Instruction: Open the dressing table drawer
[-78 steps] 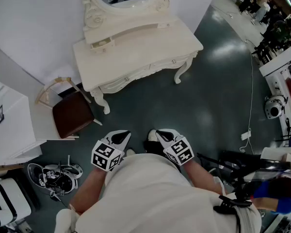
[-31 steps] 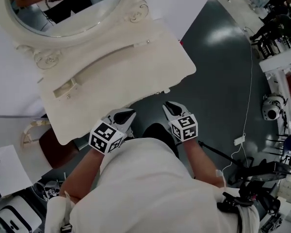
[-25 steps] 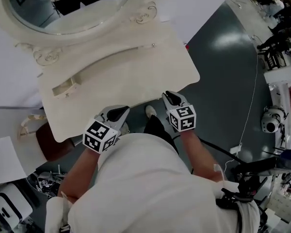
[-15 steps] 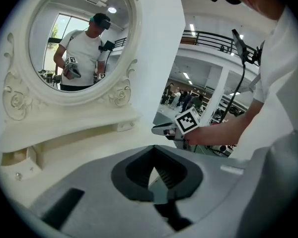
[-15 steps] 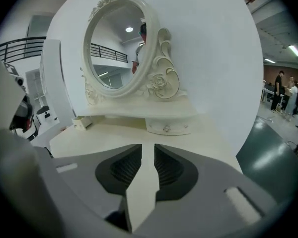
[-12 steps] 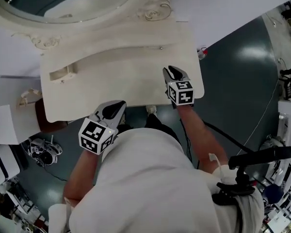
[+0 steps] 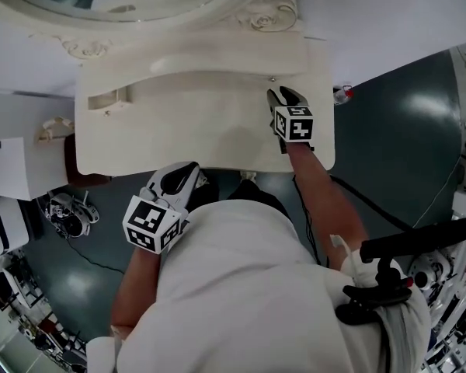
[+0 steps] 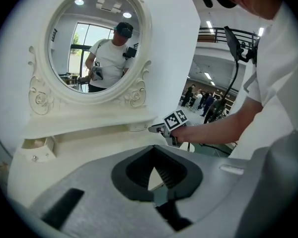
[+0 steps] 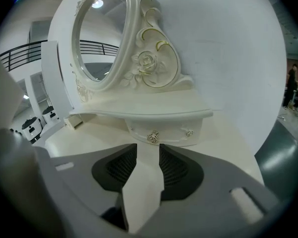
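Observation:
The cream dressing table (image 7: pixel 179 142) fills the top of the head view, its oval mirror (image 8: pixel 97 43) above a raised shelf. Under that shelf's right end sits a small shut drawer (image 9: pixel 171 130) with a rose knob (image 9: pixel 153 137) (image 7: pixel 272 78). My right gripper (image 7: pixel 279 96) (image 9: pixel 148 150) hovers over the tabletop just short of that knob. Its jaws are opening, with nothing between them. My left gripper (image 7: pixel 188 171) (image 8: pixel 154 151) is shut and empty at the table's front edge. The left gripper view shows the right gripper (image 8: pixel 161 129) by the drawer.
A second small drawer (image 7: pixel 109 98) at the shelf's left end stands slightly pulled out. On the floor left of the table are a white cabinet (image 7: pixel 6 165) and dark gear (image 7: pixel 66 212). A black stand (image 7: pixel 419 243) is at my right side.
My right gripper has travelled forward across the tabletop to the small right drawer, and its jaws have spread. My left gripper stayed near the front edge. The table now fills more of the view.

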Motion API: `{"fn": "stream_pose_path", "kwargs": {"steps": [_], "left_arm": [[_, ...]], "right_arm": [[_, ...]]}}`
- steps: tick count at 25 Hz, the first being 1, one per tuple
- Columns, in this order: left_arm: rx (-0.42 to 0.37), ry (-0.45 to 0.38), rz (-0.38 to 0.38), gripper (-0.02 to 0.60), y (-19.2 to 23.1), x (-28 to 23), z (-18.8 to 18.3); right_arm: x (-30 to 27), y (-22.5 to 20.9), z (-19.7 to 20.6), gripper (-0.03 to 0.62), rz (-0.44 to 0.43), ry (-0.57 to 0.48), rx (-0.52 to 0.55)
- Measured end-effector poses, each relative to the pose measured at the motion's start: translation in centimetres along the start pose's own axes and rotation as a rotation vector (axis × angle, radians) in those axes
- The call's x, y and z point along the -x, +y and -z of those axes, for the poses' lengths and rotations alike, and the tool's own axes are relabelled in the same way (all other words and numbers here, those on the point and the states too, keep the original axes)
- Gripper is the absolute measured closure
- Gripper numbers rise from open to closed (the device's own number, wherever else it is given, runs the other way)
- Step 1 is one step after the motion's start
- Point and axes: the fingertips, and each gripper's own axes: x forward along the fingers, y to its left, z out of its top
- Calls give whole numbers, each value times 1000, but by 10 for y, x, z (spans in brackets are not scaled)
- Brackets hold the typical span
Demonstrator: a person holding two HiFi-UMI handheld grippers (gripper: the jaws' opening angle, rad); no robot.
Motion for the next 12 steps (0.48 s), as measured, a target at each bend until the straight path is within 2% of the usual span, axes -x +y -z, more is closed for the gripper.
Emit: {"fn": "stream_pose_path", "kwargs": {"steps": [6, 12], "left_arm": [[30, -15, -75, 578, 6, 24, 2], [37, -22, -108, 578, 6, 36, 2]], "right_arm": [[-14, 2, -5, 439, 3, 7, -4], [-18, 3, -13, 439, 14, -6, -21]]}}
